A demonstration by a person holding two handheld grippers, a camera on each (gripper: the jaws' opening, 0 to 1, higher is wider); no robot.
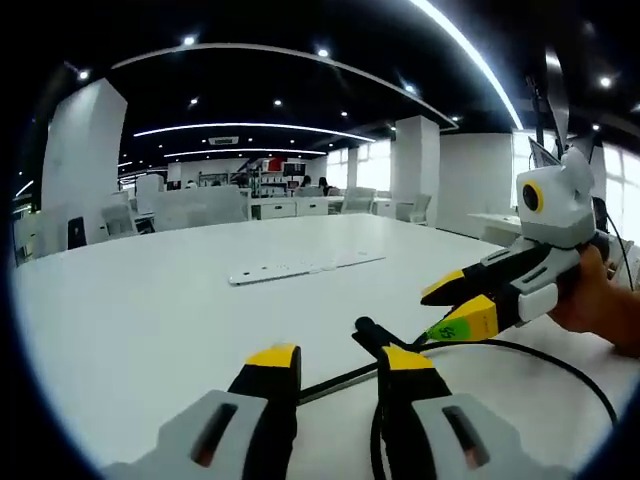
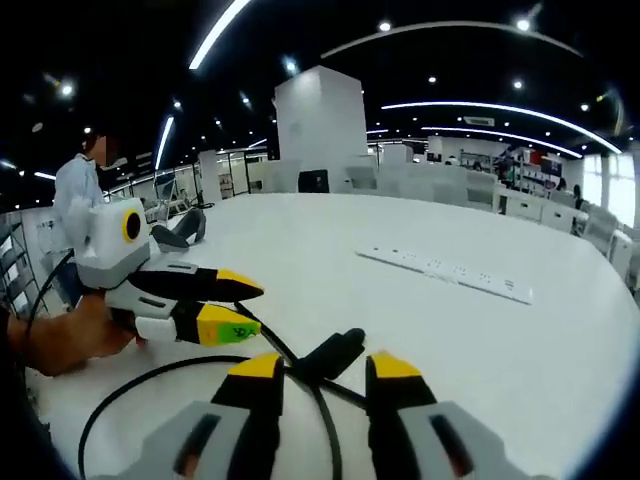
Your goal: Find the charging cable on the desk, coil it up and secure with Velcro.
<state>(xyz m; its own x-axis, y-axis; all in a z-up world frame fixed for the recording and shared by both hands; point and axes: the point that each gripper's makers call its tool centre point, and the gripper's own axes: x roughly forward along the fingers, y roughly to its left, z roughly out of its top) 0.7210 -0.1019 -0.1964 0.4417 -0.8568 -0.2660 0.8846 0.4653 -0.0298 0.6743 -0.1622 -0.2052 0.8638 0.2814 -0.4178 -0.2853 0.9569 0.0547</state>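
Observation:
A black charging cable lies on the white desk, curving in a wide loop. Its thick plug end rests just ahead of my left gripper, which is open, and the cord runs between its yellow-tipped jaws. My right gripper reaches in from the right, held by a hand, its jaws slightly apart near the plug. In the right gripper view, the plug end lies between the open jaws of my right gripper, the cable loops left, and my left gripper comes in from the left.
A long white power strip lies flat farther out on the desk. A person stands beyond the desk's left edge. Office chairs, desks and a white pillar fill the background.

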